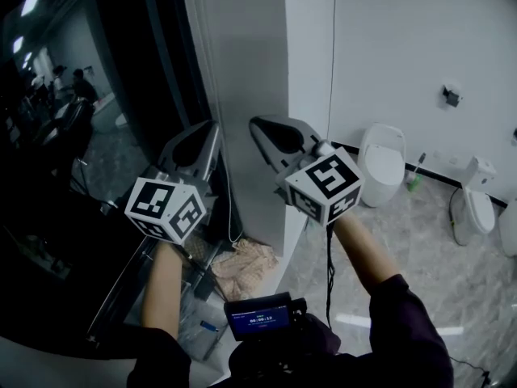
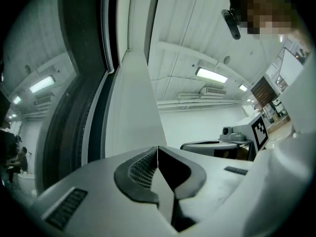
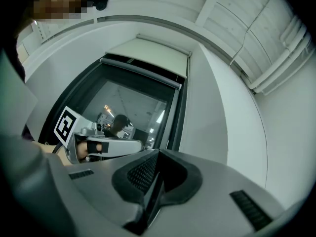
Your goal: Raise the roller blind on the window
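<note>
The white roller blind [image 3: 148, 51] sits high at the top of the dark window [image 3: 128, 107], with its bottom bar [image 3: 140, 72] near the top. In the head view both grippers are raised side by side at the white pillar [image 1: 246, 71] beside the window frame. My left gripper [image 1: 212, 126] points up next to the dark frame; its pads [image 2: 143, 167] meet and I see nothing between them. My right gripper [image 1: 257, 124] is close to its right, also shut and empty [image 3: 158, 154]. A thin cord [image 1: 232, 208] hangs along the frame below the left gripper.
Two white toilets [image 1: 381, 164] [image 1: 472, 204] and a toilet brush [image 1: 414, 176] stand on the tiled floor at the right. A crumpled cloth [image 1: 242, 269] lies at the pillar's foot. A thin cable [image 1: 333, 55] runs down the wall. A small screen device [image 1: 260, 318] hangs at the person's chest.
</note>
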Demonstrator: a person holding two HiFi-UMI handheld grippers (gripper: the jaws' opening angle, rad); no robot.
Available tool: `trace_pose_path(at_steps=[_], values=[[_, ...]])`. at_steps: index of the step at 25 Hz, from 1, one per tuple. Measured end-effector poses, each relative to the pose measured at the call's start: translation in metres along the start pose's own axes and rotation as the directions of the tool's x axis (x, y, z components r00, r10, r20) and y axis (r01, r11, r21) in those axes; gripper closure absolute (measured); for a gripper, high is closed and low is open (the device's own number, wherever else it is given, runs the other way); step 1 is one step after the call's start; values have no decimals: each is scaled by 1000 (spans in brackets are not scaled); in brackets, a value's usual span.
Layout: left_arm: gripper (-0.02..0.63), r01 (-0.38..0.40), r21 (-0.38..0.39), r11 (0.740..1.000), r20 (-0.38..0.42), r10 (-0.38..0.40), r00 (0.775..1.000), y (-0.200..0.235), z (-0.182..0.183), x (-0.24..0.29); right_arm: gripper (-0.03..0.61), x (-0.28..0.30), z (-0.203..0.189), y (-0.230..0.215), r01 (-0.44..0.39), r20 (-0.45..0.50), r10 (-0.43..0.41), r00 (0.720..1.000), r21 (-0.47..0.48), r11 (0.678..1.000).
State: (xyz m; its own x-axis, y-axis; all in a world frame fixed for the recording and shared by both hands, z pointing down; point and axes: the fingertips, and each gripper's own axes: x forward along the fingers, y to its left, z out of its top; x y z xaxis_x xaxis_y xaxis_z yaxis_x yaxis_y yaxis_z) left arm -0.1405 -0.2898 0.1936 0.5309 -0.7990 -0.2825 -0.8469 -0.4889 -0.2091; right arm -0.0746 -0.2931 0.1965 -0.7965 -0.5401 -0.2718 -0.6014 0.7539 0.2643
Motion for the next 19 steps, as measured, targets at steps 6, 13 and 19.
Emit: trace_pose_path(at_steps=[6,13,19], values=[[600,2,9,1000,16,-3,1000,-3,7,2,571,-2,6,2,4,21,-4,1000,-11,1000],[600,11,39,999,2,-11,1000,-6,5,6,571,-3,5,2,2,20,-1,1000,-15,1000],[600,7,42,999,-3,-7,1000,-6,3,7,571,-1,6,4,-9,25,9,1000,-15,1000]])
